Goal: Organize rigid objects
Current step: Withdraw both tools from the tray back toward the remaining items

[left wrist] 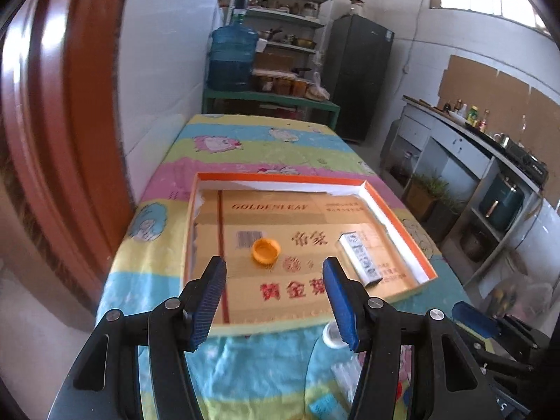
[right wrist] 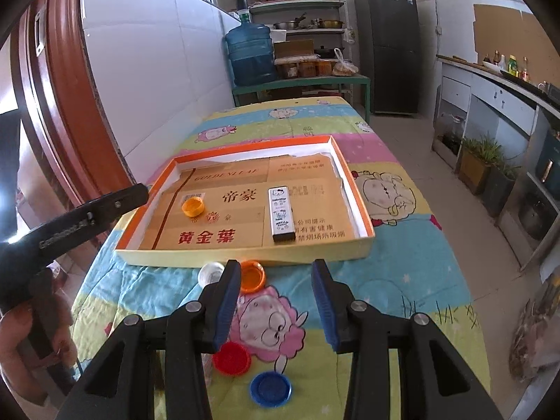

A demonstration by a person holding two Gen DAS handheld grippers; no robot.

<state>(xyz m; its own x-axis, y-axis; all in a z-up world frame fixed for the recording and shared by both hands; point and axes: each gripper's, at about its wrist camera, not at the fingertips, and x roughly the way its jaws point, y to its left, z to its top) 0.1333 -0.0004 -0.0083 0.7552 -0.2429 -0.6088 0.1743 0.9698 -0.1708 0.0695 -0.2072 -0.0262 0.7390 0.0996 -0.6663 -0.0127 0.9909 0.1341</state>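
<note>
On our left a red door frame crowds the table edge; bare floor opens on the right. Our left gripper hangs wide and empty over the tray, which holds a yellow cap and a printed case. Our right gripper, narrower, grips nothing; orange, red and blue caps lie on the cloth before the tray.

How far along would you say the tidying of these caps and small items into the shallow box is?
Done: a yellow-orange cap and a patterned slim case lie in the orange-rimmed box. In hand: nothing; the left gripper and right gripper are both open and empty. Left on the blanket: an orange cap, a clear cap, a red cap and a blue cap.
</note>
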